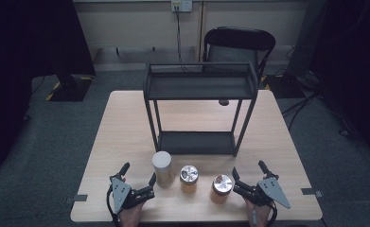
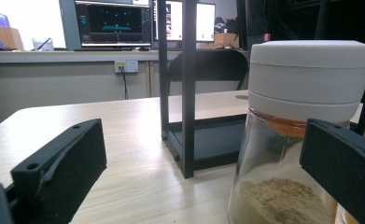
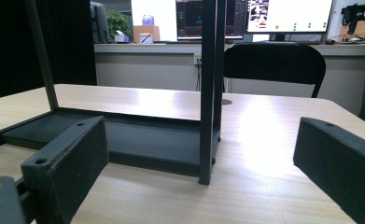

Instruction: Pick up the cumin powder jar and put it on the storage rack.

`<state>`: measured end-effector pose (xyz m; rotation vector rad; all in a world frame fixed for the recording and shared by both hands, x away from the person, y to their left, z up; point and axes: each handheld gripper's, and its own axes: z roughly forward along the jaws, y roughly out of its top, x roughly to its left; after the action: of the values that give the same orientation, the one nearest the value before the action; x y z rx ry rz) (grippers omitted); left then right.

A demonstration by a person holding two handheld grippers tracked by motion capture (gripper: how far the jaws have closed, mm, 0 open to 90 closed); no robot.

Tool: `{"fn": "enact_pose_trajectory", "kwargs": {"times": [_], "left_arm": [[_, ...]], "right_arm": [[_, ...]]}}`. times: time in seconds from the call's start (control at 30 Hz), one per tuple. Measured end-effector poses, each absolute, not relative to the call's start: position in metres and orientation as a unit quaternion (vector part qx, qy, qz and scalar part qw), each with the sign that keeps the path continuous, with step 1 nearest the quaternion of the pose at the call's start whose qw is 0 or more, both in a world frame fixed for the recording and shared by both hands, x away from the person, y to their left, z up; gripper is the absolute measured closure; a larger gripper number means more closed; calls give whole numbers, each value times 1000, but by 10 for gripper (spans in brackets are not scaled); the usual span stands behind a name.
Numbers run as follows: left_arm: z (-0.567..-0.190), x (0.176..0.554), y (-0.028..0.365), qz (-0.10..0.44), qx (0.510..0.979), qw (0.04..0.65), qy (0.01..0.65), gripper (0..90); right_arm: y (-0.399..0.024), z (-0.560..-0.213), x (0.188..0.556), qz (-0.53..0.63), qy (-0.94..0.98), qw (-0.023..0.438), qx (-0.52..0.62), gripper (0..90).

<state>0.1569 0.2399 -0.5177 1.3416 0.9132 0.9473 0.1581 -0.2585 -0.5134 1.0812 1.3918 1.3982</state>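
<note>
Resting at the near table (image 1: 126, 123) edge, both grippers sit low with jaws spread wide and nothing between them. Left gripper (image 1: 138, 174) lies at the near left, its inner jaw just beside the white-lid jar (image 1: 162, 168); in the left gripper view that jar (image 2: 301, 130) stands upright just past the right-hand jaw, tan powder in its base, whether touching cannot be told. Right gripper (image 1: 249, 171) lies at the near right, its inner jaw close beside the copper-lid jar (image 1: 221, 187). Between the two jars stands a silver-lid jar (image 1: 189, 178), upright; the three form a row across the near table. Behind the row, the black rack (image 1: 199, 87) stands mid-table, two shelves, both bare; right gripper view looks past one rack post (image 3: 210, 93) onto the lower shelf. Beyond the table, a black chair (image 1: 239, 42) faces the wall.
</note>
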Motion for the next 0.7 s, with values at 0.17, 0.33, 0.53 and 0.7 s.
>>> {"fn": "enact_pose_trajectory", "kwargs": {"times": [0.17, 0.33, 0.53, 0.7], "left_arm": [[-518, 156, 239, 408, 575, 589, 394, 1], [-519, 156, 240, 406, 568, 595, 397, 0], [-518, 156, 240, 405, 570, 594, 398, 0], [-517, 156, 243, 398, 570, 598, 399, 0]], "right_arm": [[-259, -514, 158, 562, 558, 430, 433, 22], [-259, -514, 158, 563, 557, 430, 434, 22], [-259, -514, 158, 563, 557, 430, 434, 22], [-259, -514, 157, 564, 557, 429, 433, 22]]}}
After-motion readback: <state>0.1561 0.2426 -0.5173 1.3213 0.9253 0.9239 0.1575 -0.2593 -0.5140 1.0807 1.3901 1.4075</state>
